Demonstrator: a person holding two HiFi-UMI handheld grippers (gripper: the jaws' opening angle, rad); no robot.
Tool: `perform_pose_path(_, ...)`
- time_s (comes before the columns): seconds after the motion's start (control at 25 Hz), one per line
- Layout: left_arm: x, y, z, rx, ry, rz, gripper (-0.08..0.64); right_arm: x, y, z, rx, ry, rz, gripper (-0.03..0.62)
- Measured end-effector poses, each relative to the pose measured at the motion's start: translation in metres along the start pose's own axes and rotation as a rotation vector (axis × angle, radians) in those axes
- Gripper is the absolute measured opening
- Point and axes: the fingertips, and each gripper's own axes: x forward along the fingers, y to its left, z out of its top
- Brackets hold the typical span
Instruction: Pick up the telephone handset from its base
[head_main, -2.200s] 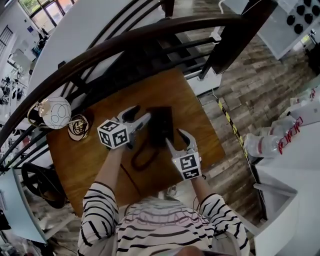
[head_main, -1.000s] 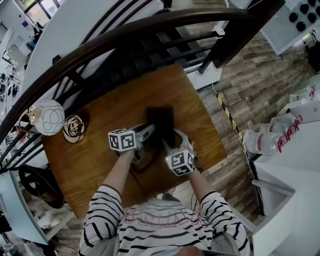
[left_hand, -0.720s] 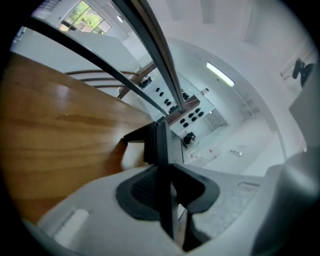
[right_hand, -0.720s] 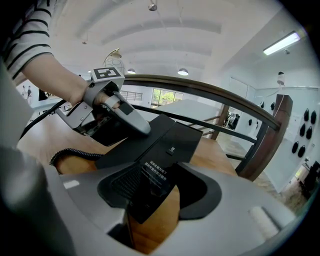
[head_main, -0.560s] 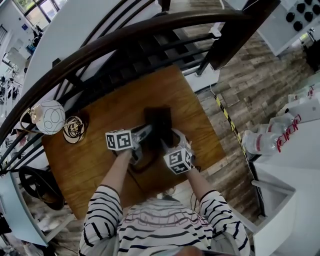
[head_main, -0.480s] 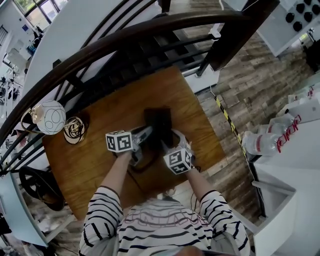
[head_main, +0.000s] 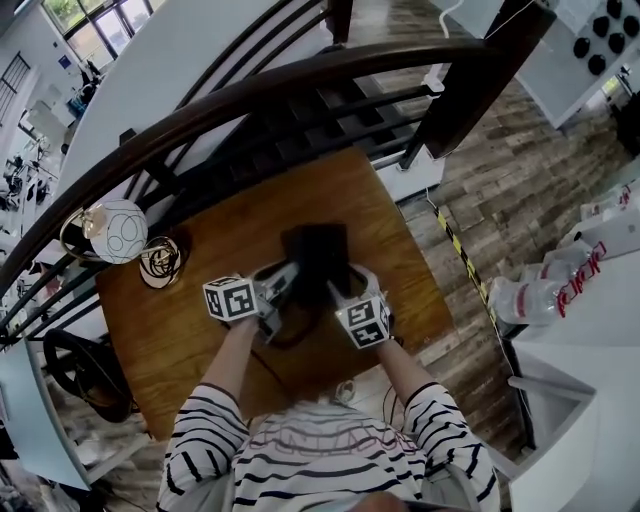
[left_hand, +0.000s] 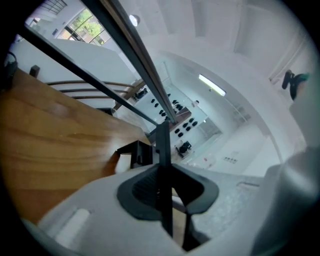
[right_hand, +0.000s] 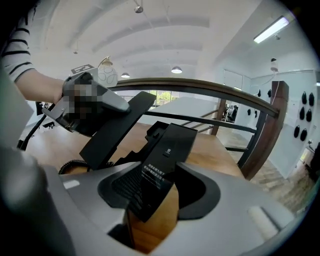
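Note:
The black telephone base (head_main: 318, 250) sits mid-table on the brown wooden table (head_main: 190, 340). My left gripper (head_main: 283, 280) is shut on the black handset (right_hand: 119, 126), which hangs tilted above the base's left side. In the left gripper view the handset (left_hand: 163, 150) shows edge-on as a thin black strip, pinched between the pads of that gripper (left_hand: 167, 189). The coiled cord (head_main: 287, 335) trails toward me. My right gripper (right_hand: 157, 192) is shut on the near edge of the base (right_hand: 167, 147), its jaws on either side of the sloping panel.
A curved dark railing (head_main: 250, 85) runs behind the table. A white globe ornament (head_main: 118, 230) and a wire ring (head_main: 160, 258) stand at the table's far left. A dark chair (head_main: 80, 370) is at the left, white bags (head_main: 555, 290) on the floor at the right.
The left gripper closed on the handset and lifted it up off the base. The right gripper came in to the base's near edge and has stayed there.

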Motion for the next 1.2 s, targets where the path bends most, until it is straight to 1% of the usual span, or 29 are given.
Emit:
perform_pose_path(0.16,-0.026,-0.009,-0.001,0.035,-0.035,0.016,0.069,-0.021,0.01,0.005,0.015,-0.033,-0.006,0.207)
perform_pose_path(0.32,-0.042,-0.028,-0.005,0.055,-0.065,0.018,0.069,-0.049,0.013,0.01,0.052,-0.063,-0.015,0.204)
perform_pose_path(0.6,-0.064,-0.067,-0.025,0.084,-0.109,0.015,0.069,-0.109,0.024,0.024,0.101,-0.154,-0.031,0.169)
perform_pose_path(0.92,-0.096,-0.105,-0.061,0.103,-0.145,0.033,0.069,-0.172,0.05,0.033,0.113,-0.233,-0.017,0.12)
perform_pose_path(1.08,-0.118,-0.124,-0.084,0.113,-0.176,0.053,0.069,-0.203,0.064,0.029,0.115,-0.272,-0.022,0.057)
perform_pose_path(1.2,-0.131,-0.137,-0.099,0.127,-0.194,0.061,0.069,-0.221,0.072,0.02,0.124,-0.288,-0.017,0.032)
